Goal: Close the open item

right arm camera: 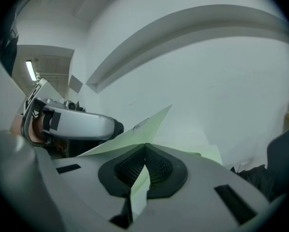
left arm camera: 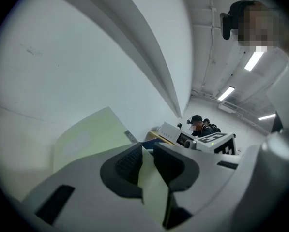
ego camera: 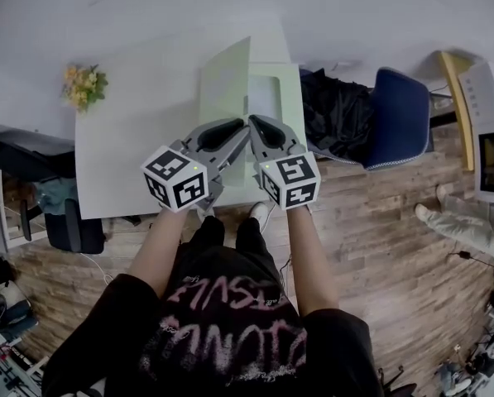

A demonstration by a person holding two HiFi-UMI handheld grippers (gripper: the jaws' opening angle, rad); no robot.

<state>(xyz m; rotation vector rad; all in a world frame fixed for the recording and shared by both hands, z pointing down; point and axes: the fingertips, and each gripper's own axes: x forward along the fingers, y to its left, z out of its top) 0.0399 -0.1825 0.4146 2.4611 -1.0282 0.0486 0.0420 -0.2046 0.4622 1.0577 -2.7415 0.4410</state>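
Left gripper (ego camera: 243, 132) and right gripper (ego camera: 252, 125) both pinch the cover's (ego camera: 227, 81) near edge — it stands upright, hinge running away from the desk's (ego camera: 122, 155) near edge, base (ego camera: 290, 93) on its right.

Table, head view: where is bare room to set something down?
Bare: the wide patch of table between the flowers and the folder. Crowded: the right part, taken by the folder, where left gripper and right gripper grip its raised cover.
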